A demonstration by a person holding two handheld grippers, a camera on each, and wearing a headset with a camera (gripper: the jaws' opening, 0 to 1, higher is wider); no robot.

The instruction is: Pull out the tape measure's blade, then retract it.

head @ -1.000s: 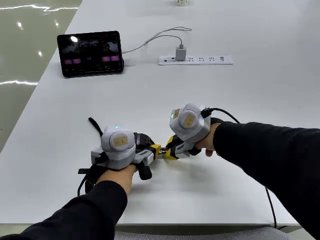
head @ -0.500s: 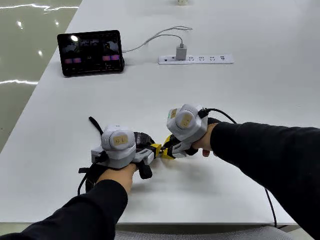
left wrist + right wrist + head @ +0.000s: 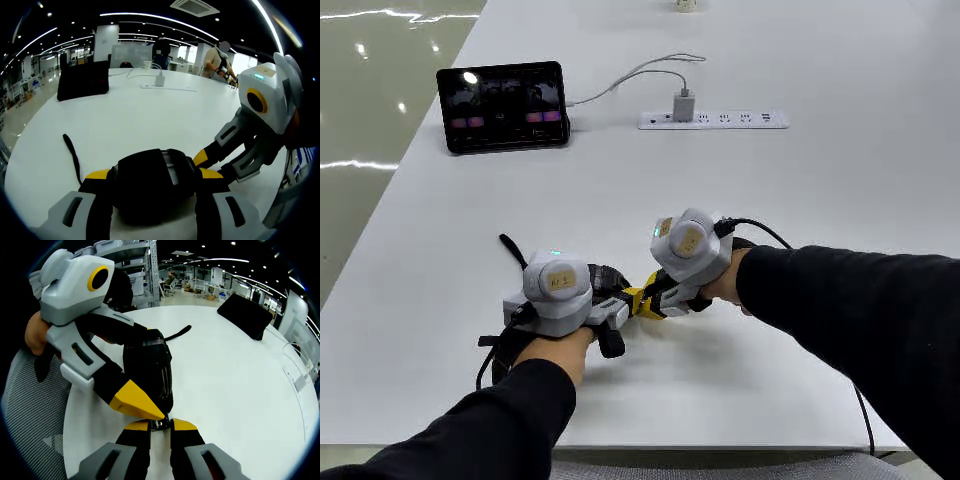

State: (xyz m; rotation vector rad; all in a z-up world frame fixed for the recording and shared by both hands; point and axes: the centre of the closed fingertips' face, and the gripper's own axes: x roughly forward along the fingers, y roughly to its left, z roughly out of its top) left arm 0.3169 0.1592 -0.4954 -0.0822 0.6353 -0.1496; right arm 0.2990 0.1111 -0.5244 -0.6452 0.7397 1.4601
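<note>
Tongs on the left [image 3: 154, 175] stand wide, clamped across the black tape measure [image 3: 150, 187] at the bottom centre of the left gripper view. The right tongs [image 3: 160, 427] are almost closed, pinching the blade's end hook [image 3: 160, 422] just beside the case. The case looks rigid and dense, best gripped on its flat sides. The blade is likely thin and springy, best held by the hook. Its mouth faces the right tongs, and the pull axis runs left to right along the counter [image 3: 770, 220] in the head view.

Matt black tape measure [image 3: 152, 182], smooth white table [image 3: 770, 200]
</note>
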